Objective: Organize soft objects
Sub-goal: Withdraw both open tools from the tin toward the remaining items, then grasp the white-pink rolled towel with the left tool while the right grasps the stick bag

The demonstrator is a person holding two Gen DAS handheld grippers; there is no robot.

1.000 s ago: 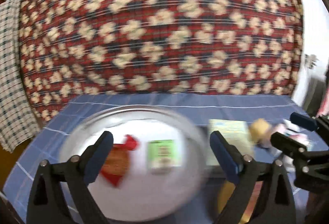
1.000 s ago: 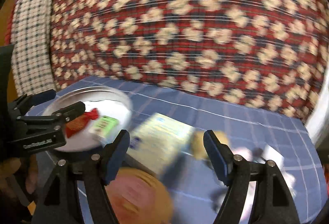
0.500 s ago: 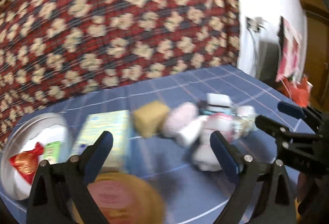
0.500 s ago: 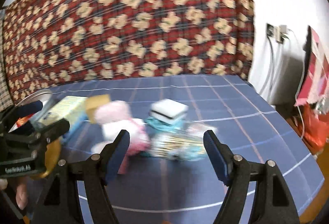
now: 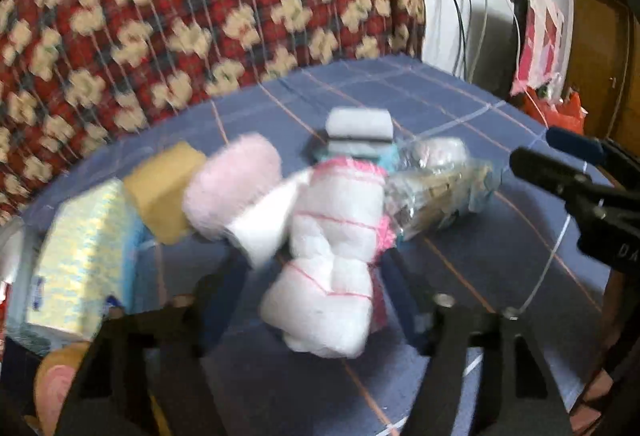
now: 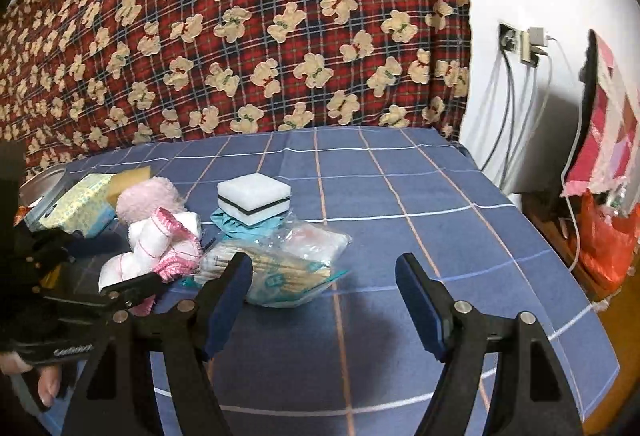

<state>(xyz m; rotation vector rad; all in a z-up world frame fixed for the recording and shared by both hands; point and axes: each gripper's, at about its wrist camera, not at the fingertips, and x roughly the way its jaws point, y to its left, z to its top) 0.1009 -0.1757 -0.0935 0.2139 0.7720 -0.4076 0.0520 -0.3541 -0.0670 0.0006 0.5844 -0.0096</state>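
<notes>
Both views have swung off the metal bowl, which filled the left wrist view a second ago, and onto the pile of soft stuff, so I'd read this as the reach for the next item. Left gripper (image 5: pixel 316 296) has just been closing: jaws stood wide half a second back, now clearly narrower, with the white-and-pink rolled cloth (image 5: pixel 332 256) sitting between them. That view is smeared, so I can't tell if the pads actually press on the cloth or just straddle it. From the right wrist view one left finger (image 6: pixel 132 286) lies along the near edge of the same cloth (image 6: pixel 148 248), touching or nearly so. Right gripper (image 6: pixel 324 300) has jaws apart, nothing between them, only blue checked tablecloth (image 6: pixel 400 196) ahead. Relative to the right tool: clear plastic packet (image 6: pixel 276 268) just beyond and partly behind its left finger, white-and-black sponge (image 6: pixel 254 200) further ahead-left on a teal cloth (image 6: pixel 228 224). Relative to the left tool: pink fluffy piece (image 5: pixel 236 188) and tan sponge (image 5: pixel 164 188) ahead-left, tissue box (image 5: pixel 84 256) far left, packet ahead-right. My call: cloth is the target and the grab is near done, pending contact I can't confirm.
</notes>
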